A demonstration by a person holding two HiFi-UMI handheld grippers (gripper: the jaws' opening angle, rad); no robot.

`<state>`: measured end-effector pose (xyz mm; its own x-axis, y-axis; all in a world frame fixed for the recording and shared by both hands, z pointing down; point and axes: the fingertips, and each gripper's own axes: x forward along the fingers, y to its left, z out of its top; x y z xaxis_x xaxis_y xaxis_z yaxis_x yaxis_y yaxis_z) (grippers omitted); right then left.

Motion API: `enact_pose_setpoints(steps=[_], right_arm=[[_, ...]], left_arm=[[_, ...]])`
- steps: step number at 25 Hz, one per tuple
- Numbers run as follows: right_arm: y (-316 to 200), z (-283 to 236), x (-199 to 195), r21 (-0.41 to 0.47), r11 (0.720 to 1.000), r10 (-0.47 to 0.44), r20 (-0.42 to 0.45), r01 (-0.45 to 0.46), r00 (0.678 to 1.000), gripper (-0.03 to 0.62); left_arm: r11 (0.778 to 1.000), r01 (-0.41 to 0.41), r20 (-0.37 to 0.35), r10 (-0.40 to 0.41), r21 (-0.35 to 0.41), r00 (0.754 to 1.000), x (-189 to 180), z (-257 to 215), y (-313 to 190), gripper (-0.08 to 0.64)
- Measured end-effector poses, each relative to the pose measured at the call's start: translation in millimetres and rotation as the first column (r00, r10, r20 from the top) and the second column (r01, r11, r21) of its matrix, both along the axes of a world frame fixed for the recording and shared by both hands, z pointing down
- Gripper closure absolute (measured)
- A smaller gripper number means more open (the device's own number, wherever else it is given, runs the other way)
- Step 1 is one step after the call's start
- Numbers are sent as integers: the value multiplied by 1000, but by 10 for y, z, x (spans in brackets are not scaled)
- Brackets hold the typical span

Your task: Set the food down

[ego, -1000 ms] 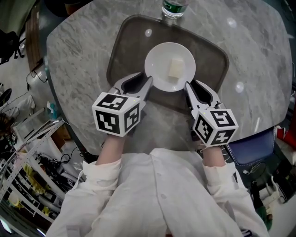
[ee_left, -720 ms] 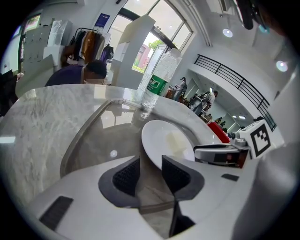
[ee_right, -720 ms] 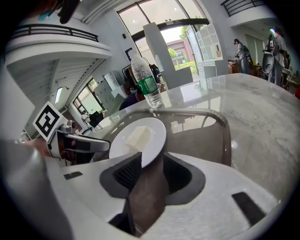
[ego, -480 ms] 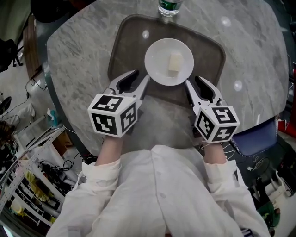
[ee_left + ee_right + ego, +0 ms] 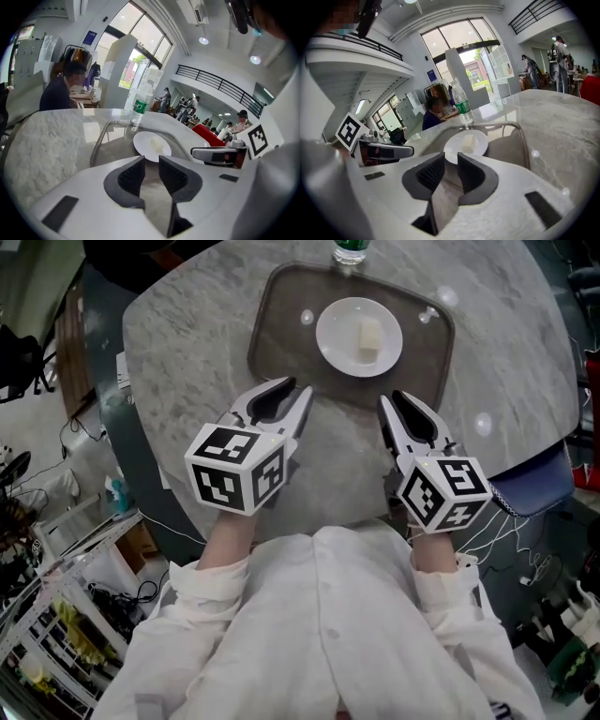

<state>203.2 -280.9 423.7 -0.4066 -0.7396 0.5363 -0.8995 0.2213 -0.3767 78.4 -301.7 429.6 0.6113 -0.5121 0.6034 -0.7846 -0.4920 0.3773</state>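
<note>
A white plate (image 5: 343,326) with a pale block of food (image 5: 369,337) rests on the dark tray (image 5: 272,334) on the marble table. Both grippers hang short of the tray, apart from the plate. My left gripper (image 5: 292,395) is open with nothing between its pads. My right gripper (image 5: 396,401) is open too; its jaws have just been closing a little, with nothing between them. The left gripper view has the plate (image 5: 152,143) beyond my left gripper (image 5: 151,161). The right gripper view has the plate (image 5: 466,143) and food (image 5: 468,142) beyond my right gripper (image 5: 451,161).
A clear bottle with a green label (image 5: 350,251) stands just past the tray's far edge. The round marble table (image 5: 178,343) ends close to the person's body. A cart with clutter (image 5: 66,615) stands at the lower left, and a blue chair (image 5: 534,488) at the right.
Both grippers have drawn back from the plate's rim toward the person and risen. The plate with the food stays on the tray.
</note>
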Motion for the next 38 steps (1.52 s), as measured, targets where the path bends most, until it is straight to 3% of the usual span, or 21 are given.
enact_pose_setpoints(steps=[7,11,16,21,28,32,38], right_arm=[[529,-346,-414,98,995,18,19,-20,1000,561],[921,-534,-720,150,988,-35,18,32,999,577],[1293,-767,-961,200,976,-96,26,89,995,589],[1545,-1013,-1128,250,959,-139,-1,135,990,589],[2038,-1277,-1331,261,933,-237,-70,247,969,589],[2100,-1223,-1281,236,932,-260,-94,276,961,589],[2058,-1315,-1209,228,923,-296,-89,309,951,589]], left_arm=[[991,-72,22,70,110,997,-423,-357,525,508],[985,-80,11,79,156,997,-659,-545,806,520],[974,-112,-58,126,199,990,-748,-779,1199,526],[956,-168,-149,207,241,967,-731,-948,1564,528],[925,-219,-213,292,310,933,-762,-1325,2074,531],[903,-233,-225,327,360,918,-713,-1447,2198,531],[901,-209,-258,321,381,911,-651,-1531,2243,529]])
